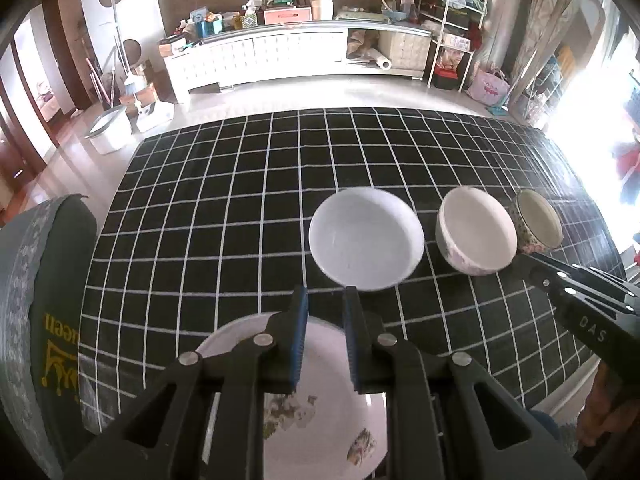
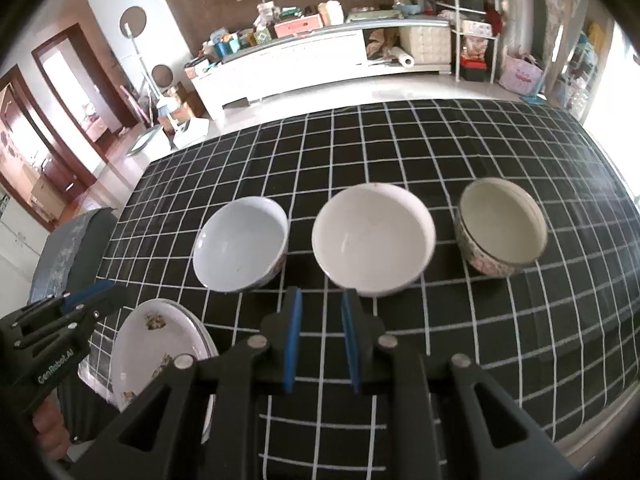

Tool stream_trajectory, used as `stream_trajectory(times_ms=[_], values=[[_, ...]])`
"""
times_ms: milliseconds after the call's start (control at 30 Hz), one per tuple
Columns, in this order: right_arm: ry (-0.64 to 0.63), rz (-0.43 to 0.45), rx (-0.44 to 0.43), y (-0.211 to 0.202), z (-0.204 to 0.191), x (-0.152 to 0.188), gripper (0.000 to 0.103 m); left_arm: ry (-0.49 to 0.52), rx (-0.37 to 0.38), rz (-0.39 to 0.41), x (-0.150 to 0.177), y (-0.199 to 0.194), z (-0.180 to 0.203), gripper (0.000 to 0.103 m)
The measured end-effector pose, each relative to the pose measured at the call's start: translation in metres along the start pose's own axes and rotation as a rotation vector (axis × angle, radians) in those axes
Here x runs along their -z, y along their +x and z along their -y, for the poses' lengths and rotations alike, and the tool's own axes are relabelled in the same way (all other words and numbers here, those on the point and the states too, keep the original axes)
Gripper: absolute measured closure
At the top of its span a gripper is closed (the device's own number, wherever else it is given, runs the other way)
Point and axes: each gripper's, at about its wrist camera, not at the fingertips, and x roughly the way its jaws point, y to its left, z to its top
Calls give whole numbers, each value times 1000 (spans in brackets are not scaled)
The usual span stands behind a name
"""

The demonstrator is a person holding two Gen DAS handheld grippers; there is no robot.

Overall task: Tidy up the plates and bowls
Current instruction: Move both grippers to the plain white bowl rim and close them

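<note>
Bowls stand in a row across the checked tablecloth (image 2: 440, 152): a pale blue-white bowl (image 2: 240, 244) on the left, a white bowl (image 2: 374, 238) in the middle and a patterned bowl (image 2: 502, 226) on the right, each apart from its neighbour. Plates (image 2: 156, 356), stacked and flower-printed, lie at the near left edge of the cloth, just below the blue-white bowl. Neither gripper holds anything. The left gripper (image 1: 326, 340) hangs over the far rim of the plates with its blue pads drawn close together and only a narrow gap between them; the right gripper (image 2: 318, 344) is likewise nearly closed and empty, poised over bare cloth. From the right gripper the white bowl lies straight ahead, its near rim just past the fingertips, so the right hand looks the nearer one for that bowl and the patterned one. The left hand is nearer the plates and the blue-white bowl. Either gripper would need to widen before taking a rim.
</note>
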Motion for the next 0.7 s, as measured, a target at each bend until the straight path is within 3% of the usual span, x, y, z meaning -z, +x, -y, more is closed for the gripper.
stream_trajectory(times_ms=[167,333,700], values=[[-7,-56,-59,23,-4,-17,78,-6,21,-23,-16,20,-5,87],[31,-166,-110,63,-2,-35,78,-57,75,-109,-31,52,-19,87],[-11,-256,-98,113,-14,-54,78,-81,121,-188,-48,115,-24,87]])
